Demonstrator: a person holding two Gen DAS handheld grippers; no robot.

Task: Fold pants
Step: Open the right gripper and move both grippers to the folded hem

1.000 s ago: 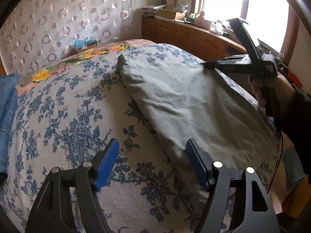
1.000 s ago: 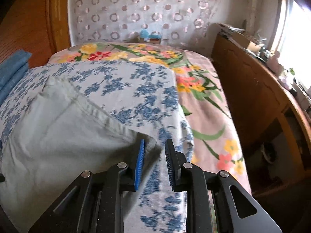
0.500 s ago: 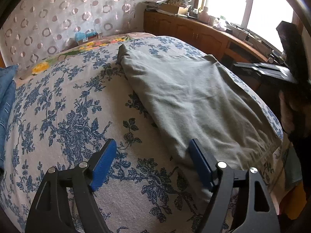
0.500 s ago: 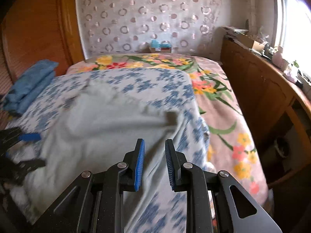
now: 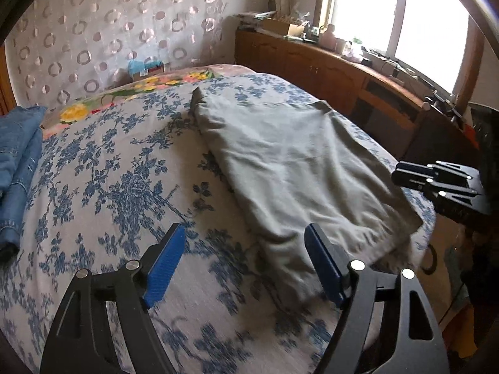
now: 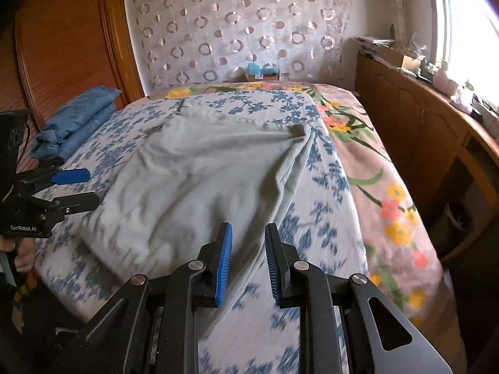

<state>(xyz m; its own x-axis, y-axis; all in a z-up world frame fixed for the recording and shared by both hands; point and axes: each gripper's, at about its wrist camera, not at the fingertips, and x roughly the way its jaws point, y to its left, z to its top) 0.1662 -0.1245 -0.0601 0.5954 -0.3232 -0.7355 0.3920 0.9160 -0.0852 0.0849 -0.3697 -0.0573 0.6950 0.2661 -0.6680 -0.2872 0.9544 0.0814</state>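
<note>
Grey pants [image 5: 299,162] lie folded on bedspread [image 5: 118,187]; left tool [image 5: 243,265] spread wide, right tool [image 6: 248,255] seemingly parted, empty.

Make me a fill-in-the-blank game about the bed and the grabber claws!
1. The grey pants lie on a bedspread with ____ flowers.
2. The folded stack beside the wooden wall is made of blue ____.
3. The left gripper has its jaws wide ____.
4. The right gripper holds ____.

Missing words: blue; jeans; open; nothing
</note>
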